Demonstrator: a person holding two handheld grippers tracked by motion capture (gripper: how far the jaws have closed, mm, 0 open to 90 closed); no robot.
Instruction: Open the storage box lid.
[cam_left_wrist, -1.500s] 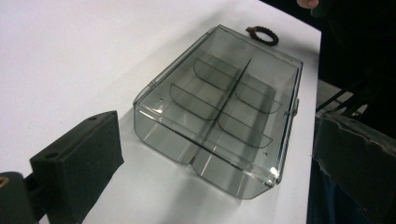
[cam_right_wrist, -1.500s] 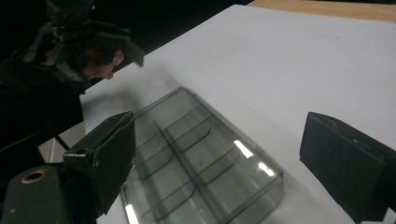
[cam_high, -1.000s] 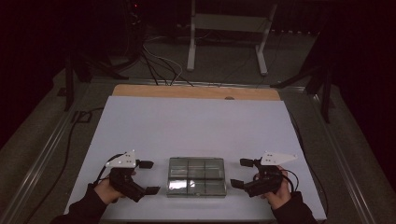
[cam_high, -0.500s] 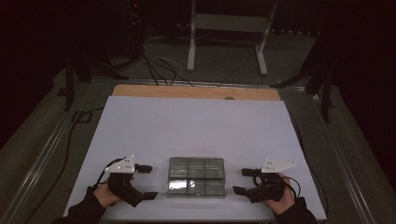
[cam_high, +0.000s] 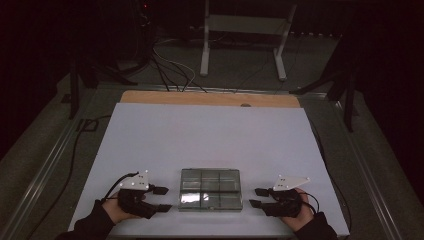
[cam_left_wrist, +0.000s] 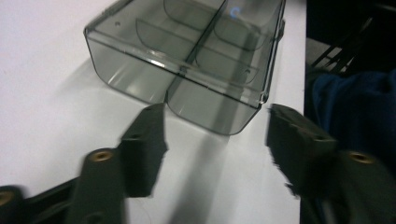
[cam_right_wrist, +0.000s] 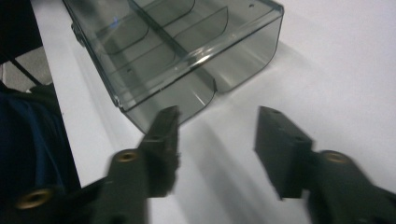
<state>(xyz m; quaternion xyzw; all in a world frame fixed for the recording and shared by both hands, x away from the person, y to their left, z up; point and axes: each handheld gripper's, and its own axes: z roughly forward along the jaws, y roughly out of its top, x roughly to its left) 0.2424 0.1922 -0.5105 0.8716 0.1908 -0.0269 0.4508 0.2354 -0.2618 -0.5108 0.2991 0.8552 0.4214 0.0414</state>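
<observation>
Now that you've drawn both hands back toward the near edge, your left gripper (cam_high: 161, 198) and right gripper (cam_high: 259, 197) flank the box (cam_high: 210, 188) near-centre on the surface (cam_high: 200, 135), fingers spread, empty, looking ready to close in.

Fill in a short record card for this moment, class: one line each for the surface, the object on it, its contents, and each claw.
surface: white table top
object: clear compartment box, near the front edge, between the claws
contents: compartments look empty
left claw: open, jaws aimed at the box's left end, not touching
right claw: open, jaws aimed at the box's right end, not touching
</observation>
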